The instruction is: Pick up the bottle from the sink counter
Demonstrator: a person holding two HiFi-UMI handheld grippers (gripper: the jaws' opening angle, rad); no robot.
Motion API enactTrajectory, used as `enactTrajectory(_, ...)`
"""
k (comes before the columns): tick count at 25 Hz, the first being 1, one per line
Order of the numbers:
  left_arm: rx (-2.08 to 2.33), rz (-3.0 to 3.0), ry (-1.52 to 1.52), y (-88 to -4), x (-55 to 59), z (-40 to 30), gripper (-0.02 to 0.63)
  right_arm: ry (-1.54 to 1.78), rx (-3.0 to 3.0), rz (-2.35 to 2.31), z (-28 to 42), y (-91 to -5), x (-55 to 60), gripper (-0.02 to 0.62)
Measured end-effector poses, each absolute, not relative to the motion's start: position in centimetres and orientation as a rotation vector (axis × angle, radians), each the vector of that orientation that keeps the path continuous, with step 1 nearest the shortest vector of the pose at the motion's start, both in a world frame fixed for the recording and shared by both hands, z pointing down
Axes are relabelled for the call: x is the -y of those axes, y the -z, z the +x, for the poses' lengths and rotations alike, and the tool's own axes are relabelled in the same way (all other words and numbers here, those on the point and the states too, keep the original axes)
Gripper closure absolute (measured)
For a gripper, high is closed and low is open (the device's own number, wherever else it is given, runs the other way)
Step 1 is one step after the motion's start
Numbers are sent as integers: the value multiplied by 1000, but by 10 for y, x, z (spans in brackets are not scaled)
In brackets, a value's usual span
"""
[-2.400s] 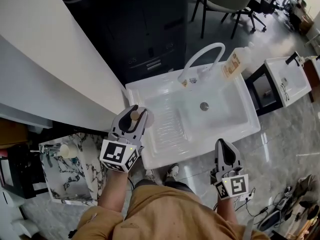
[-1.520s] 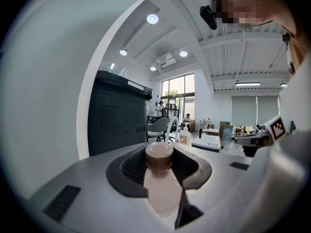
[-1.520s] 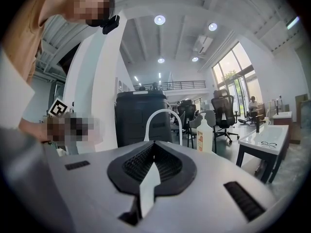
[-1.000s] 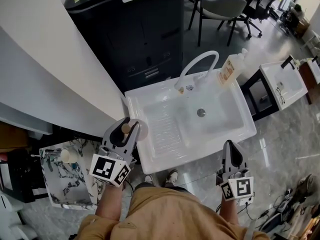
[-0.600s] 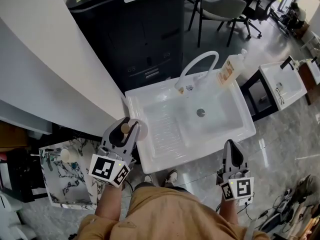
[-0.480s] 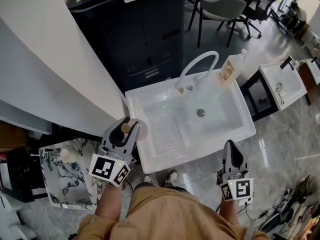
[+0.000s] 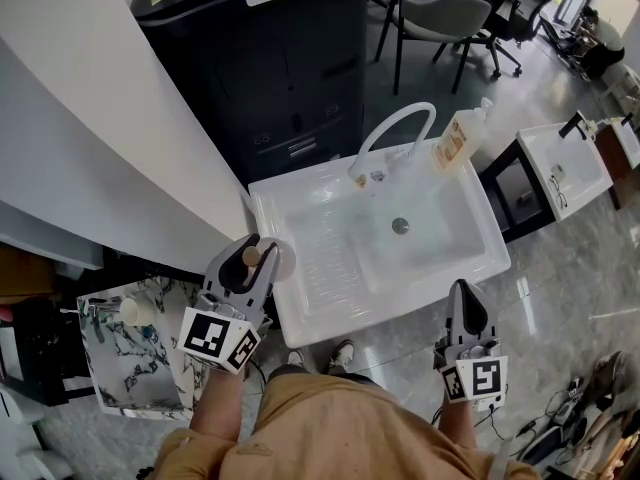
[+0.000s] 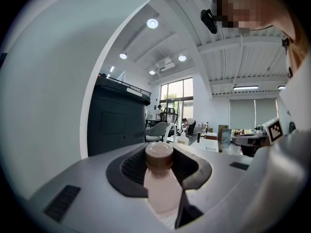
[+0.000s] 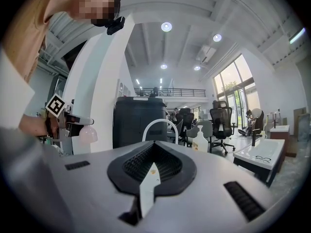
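Observation:
A small pale pink bottle [image 7: 272, 259] with a brown cap [image 8: 159, 155] lies level between the jaws of my left gripper [image 7: 256, 250]. That gripper is shut on it and hangs just off the left front corner of the white sink [image 7: 300, 323]. From the right gripper view, the bottle's rounded base [image 9: 88, 134] sticks out of the left gripper [image 9: 73, 122]. My right gripper [image 7: 464, 292] hangs in front of the sink's right front corner. Its jaws are shut with nothing between them [image 9: 152, 154].
A soap dispenser bottle [image 7: 455, 138] stands at the sink's back right corner beside the arched white faucet [image 7: 395, 133]. Behind the sink is a black cabinet [image 7: 290, 58]. A marbled basin [image 7: 130, 343] sits lower left, another white sink [image 7: 570, 158] to the right, with office chairs [image 7: 450, 8] beyond.
The view has slid slightly since the earliest frame. Both grippers keep their places by the sink's front, and the left one still holds the bottle.

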State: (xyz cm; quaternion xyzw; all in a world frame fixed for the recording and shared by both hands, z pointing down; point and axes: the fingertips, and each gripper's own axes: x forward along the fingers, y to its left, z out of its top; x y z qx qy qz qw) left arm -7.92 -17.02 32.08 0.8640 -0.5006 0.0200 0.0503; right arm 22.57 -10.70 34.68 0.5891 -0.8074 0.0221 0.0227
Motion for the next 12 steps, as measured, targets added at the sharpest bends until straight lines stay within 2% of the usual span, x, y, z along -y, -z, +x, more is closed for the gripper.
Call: enactTrajectory(12, 1515, 2627, -64, -325, 171, -76, 482, -69, 2495, 1824, 228, -349, 106, 592)
